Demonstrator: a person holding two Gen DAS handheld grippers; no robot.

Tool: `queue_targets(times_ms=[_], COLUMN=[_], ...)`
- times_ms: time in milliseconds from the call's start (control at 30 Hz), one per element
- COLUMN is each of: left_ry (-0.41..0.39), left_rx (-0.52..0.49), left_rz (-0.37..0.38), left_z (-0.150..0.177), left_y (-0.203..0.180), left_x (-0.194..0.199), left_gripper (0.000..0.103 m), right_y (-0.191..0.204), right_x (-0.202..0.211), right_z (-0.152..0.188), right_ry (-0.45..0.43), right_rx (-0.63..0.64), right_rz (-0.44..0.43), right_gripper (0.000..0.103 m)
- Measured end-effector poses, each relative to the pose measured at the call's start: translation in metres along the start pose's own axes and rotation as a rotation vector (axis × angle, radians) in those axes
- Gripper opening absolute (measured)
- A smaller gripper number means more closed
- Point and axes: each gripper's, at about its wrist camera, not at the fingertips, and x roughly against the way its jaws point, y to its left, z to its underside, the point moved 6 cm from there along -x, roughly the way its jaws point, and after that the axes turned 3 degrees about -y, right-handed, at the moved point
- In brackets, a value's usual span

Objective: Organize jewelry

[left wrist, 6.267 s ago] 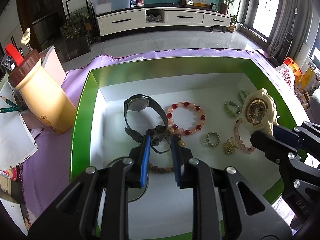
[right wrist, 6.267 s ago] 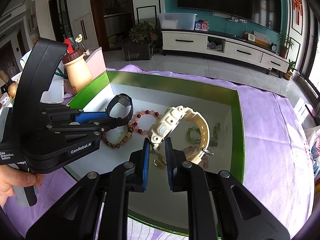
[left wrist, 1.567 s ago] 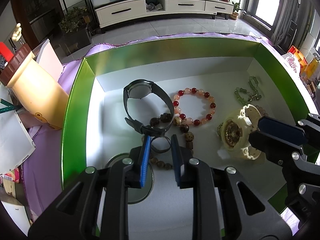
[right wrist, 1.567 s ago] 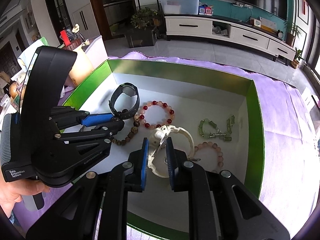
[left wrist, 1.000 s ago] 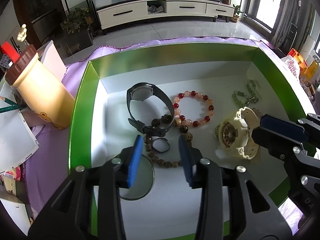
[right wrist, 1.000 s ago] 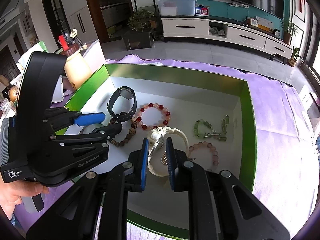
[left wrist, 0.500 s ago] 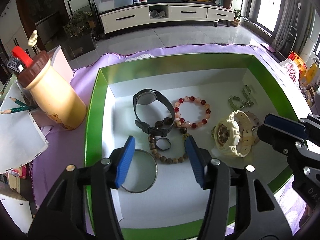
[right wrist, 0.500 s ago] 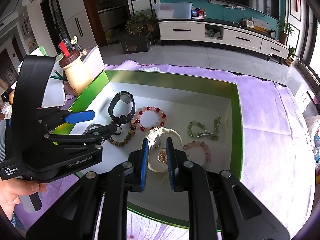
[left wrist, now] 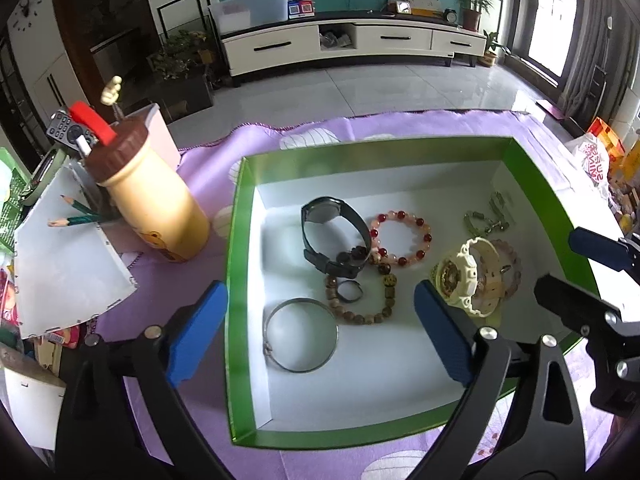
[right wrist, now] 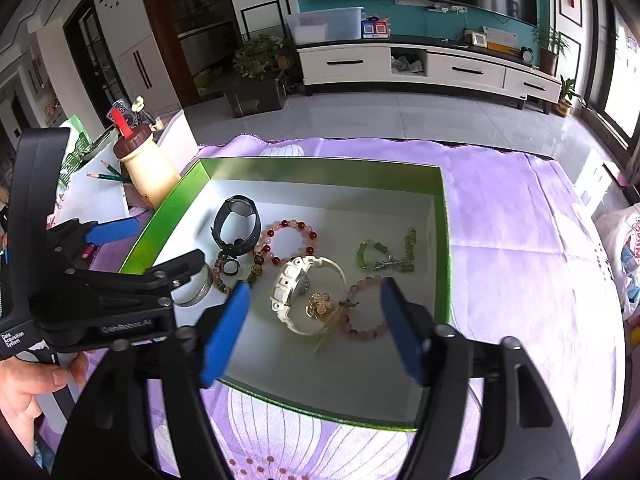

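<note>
Both wrist cams look steeply down, close in, from the near edge; they share the green box (left wrist: 236, 280) (right wrist: 440, 240).

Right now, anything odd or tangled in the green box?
Yes. The cream watch lies on its side atop the pink bead bracelet, and the black watch overlaps the brown bead bracelet. Nothing looks damaged.

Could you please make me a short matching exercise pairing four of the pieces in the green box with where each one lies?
Things:
1. black watch
2. silver bangle
3. cream watch
4. green bracelet

Places:
A. near left part of the box floor
B. overlapping the pale pink bead bracelet
C. left of the red bead bracelet
D. far right part of the box floor

Pairs: 1-C, 2-A, 3-B, 4-D
</note>
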Motion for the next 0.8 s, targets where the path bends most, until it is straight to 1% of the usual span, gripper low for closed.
queue_targets(times_ms=[67,100,167,233,267,367,433,600,733,800], left_ry=[-0.008,-0.013,-0.017,-0.021,-0.022,-0.026,-0.016,0.058,0.063,0.061], left_rx=[0.001,0.004,0.012,0.024,0.028,0.041,0.055,0.060,0.079,0.077], left_rz=[-0.009,-0.014,-0.018,-0.019,-0.017,-0.018,-0.014,-0.042,0.003,0.005], left_z=[-0.002,-0.004,-0.007,-0.009,-0.010,-0.015,-0.016,-0.016,-0.015,-0.017], left_y=[0.002,0.004,0.007,0.011,0.012,0.014,0.015,0.012,0.008,0.006], left_x=[0.005,0.009,0.014,0.019,0.021,0.030,0.035,0.037,0.044,0.048], left_gripper=[0.100,0.101,0.101,0.101,0.101,0.101,0.101,0.101,0.101,0.101], right_y=[-0.001,-0.001,-0.003,-0.004,-0.005,-0.007,-0.008,-0.008,-0.007,-0.007], right_x=[0.003,0.004,0.007,0.009,0.010,0.013,0.016,0.023,0.029,0.031], right_z=[-0.001,-0.001,-0.002,-0.003,-0.004,-0.007,-0.009,-0.013,-0.018,-0.021], right_ry=[0.007,0.011,0.014,0.016,0.015,0.014,0.012,0.012,0.007,0.009], right_rx=[-0.003,-0.005,-0.009,-0.011,-0.013,-0.018,-0.021,-0.020,-0.015,-0.014], right_rz=[0.009,0.014,0.023,0.033,0.045,0.067,0.079,0.091,0.101,0.107], right_gripper=[0.082,0.088,0.091,0.100,0.101,0.102,0.102,0.102,0.102,0.102])
